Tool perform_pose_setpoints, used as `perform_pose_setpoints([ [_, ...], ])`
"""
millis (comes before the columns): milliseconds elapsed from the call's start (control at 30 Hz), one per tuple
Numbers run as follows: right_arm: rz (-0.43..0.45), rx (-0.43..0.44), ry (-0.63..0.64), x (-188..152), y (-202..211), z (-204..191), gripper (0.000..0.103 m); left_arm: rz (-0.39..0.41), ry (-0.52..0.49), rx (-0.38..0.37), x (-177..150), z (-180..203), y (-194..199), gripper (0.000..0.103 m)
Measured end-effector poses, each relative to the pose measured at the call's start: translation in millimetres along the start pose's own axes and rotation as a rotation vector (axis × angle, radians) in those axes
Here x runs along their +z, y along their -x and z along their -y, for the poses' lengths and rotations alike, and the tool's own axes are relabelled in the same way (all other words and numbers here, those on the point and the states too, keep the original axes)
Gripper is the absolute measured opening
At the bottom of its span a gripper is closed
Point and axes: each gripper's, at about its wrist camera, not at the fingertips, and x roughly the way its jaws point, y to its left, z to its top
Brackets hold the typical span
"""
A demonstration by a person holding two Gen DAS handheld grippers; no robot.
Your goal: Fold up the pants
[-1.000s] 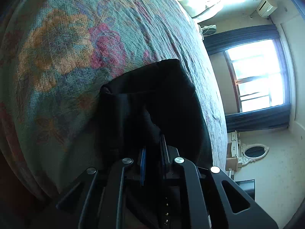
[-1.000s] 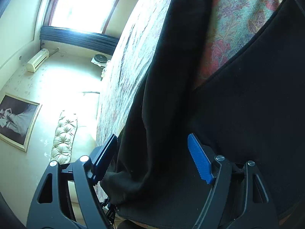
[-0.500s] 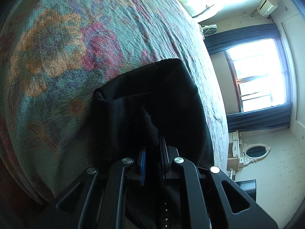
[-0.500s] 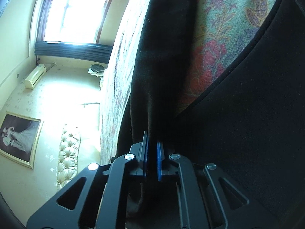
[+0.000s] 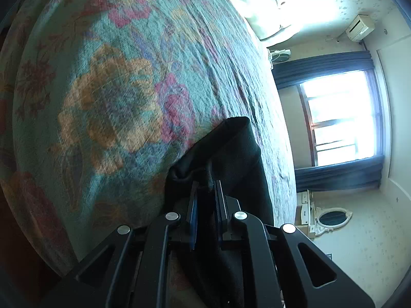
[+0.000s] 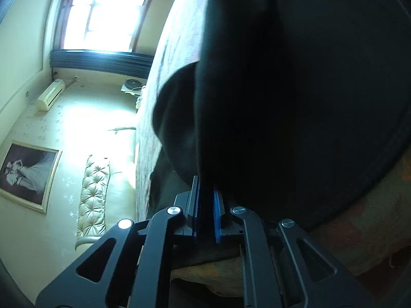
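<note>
My left fingers [image 5: 205, 187] clench a fold of the black pants [image 5: 231, 154]. My right fingers [image 6: 206, 192] clench the pants [image 6: 295, 102] too. The pants lie on the floral bed [image 5: 115, 89], close to its near edge.

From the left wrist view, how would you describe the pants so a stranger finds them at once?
Look at the wide bed cover with its green ground and large orange and pink flowers. Near its lower edge lies black cloth, the pants, pinched in the left tongs. It is the only plain, dark thing on that patterned cover.
</note>
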Motion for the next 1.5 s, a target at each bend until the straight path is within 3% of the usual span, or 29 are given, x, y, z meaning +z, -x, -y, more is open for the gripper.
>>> perform_pose_setpoints([
  [100, -0.002, 0.011, 0.006, -7, -2, 2, 0.018, -0.005, -0.039, -0.012, -7, 6, 6, 0.011],
  [167, -0.002, 0.020, 0.046, -11, -4, -7, 0.042, -0.020, -0.050, -0.031, -10, 14, 5, 0.012],
  [233, -0.011, 0.032, 0.085, -17, -8, -17, 0.054, -0.026, -0.049, -0.044, -12, 18, 3, 0.016],
  [267, -0.023, 0.041, 0.092, -18, -12, -21, 0.055, -0.026, -0.041, -0.047, -13, 19, 1, 0.023],
  [333, -0.070, 0.062, 0.084, -22, -28, -36, 0.055, -0.024, -0.014, -0.051, -13, 18, -3, 0.027],
  [400, -0.117, 0.065, 0.081, -31, -40, -34, 0.055, -0.029, 0.017, -0.059, -14, 16, -6, 0.027],
  [500, -0.103, 0.044, 0.139, -35, -43, -40, 0.055, -0.031, 0.008, -0.044, -14, 17, -10, 0.027],
  [600, -0.111, 0.039, 0.145, -40, -44, -46, 0.049, -0.031, 0.000, -0.027, -15, 19, -12, 0.026],
  [667, -0.125, 0.011, 0.151, -41, -46, -46, 0.025, -0.025, -0.016, 0.001, -14, 21, -12, 0.018],
  [733, -0.138, 0.011, 0.129, -40, -50, -41, 0.007, -0.024, -0.042, 0.029, -11, 23, -15, 0.013],
  [867, -0.134, 0.054, 0.121, -41, -41, -42, 0.007, -0.021, -0.007, 0.016, -5, 19, -11, 0.011],
  [1033, -0.134, 0.093, 0.156, -45, -27, -62, 0.007, 0.050, -0.025, -0.001, 12, 24, 11, 0.011],
  [1133, -0.152, 0.090, 0.143, -48, -25, -51, 0.007, 0.071, -0.015, 0.004, 18, 19, 18, 0.011],
  [1300, -0.158, 0.058, 0.119, -46, -28, -40, 0.007, 0.033, 0.002, 0.002, -3, 9, 25, 0.012],
  [1400, -0.164, 0.049, 0.121, -43, -25, -37, 0.007, 0.035, 0.007, 0.003, -15, 11, 31, 0.023],
  [1467, -0.170, 0.045, 0.114, -42, -22, -34, 0.007, 0.061, 0.030, -0.005, -21, 13, 39, 0.045],
  [1500, -0.172, 0.045, 0.108, -43, -22, -35, 0.007, 0.064, 0.035, -0.008, -23, 14, 40, 0.049],
])
